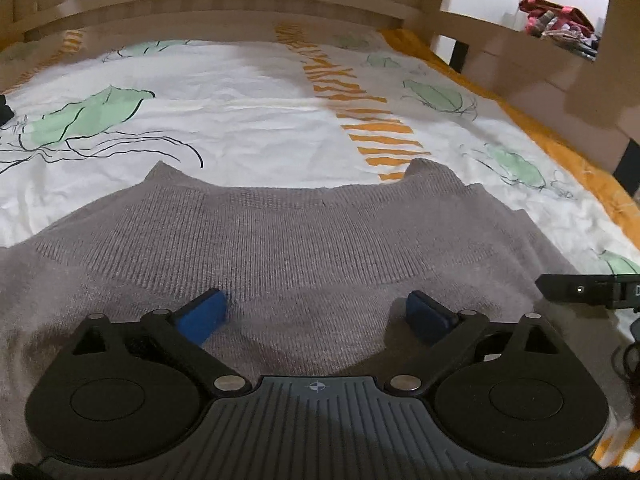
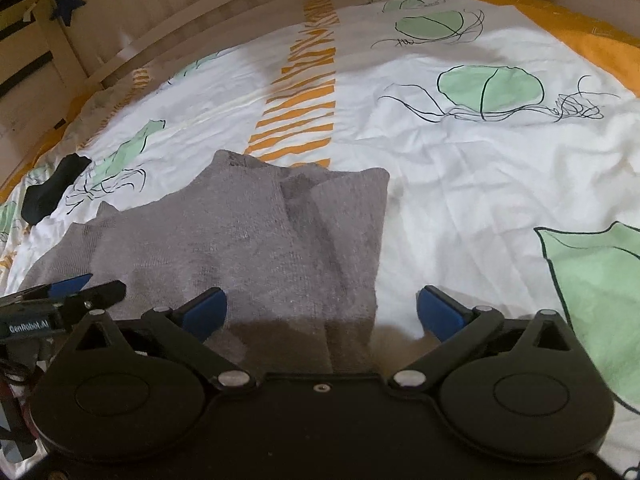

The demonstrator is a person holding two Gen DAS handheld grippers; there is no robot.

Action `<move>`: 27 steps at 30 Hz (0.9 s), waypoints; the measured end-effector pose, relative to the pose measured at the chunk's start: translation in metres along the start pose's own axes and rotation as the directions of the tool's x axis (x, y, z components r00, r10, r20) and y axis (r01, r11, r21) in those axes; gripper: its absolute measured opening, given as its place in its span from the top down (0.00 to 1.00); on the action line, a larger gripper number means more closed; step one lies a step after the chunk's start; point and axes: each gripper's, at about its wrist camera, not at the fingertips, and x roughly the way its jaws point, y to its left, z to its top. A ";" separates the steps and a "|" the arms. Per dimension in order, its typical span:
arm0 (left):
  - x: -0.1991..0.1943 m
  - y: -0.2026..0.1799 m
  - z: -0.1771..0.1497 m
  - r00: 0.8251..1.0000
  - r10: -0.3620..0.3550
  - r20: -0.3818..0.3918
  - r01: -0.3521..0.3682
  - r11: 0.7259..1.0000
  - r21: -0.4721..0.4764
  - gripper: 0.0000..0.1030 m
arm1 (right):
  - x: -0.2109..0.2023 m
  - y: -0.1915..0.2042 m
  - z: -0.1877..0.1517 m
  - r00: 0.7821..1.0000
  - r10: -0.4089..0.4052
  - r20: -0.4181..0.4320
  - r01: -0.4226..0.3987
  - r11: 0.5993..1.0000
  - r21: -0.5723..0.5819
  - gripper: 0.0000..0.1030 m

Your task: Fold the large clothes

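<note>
Bedding comes first: the bed (image 1: 256,128) wears a thin, creased white cotton sheet printed with pale green shapes, scribbly black lines and broken orange stripes, with an orange border past the sweater's far right side. On the sheet, spread flat and partly folded in, lies the grey knitted sweater (image 1: 280,248), a soft, limp garment with a fine ribbed band along the edge farthest from the cameras; it looks thick enough to have some weight, so it should drape and sag rather than hold any shape, and the fuzzy knit ought to grip well instead of slipping. In the right wrist view a folded panel of the sweater (image 2: 344,232) ends in a straight side edge, and that doubled edge or a corner near the ribbing seems the best place to pinch. A small dark item (image 2: 52,188) rests on the sheet beyond the sweater's left corner. The left tongs (image 1: 318,316) hover over the sweater's middle with blue pads wide apart, gripping nothing; the right tongs (image 2: 322,312) straddle its side edge, equally spread and empty.
</note>
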 end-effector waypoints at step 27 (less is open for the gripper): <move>-0.025 0.005 0.019 0.997 -0.064 0.045 0.071 0.978 -0.196 0.31 | 0.027 -0.042 0.018 0.890 0.455 -0.032 -0.427 0.856 0.290 0.00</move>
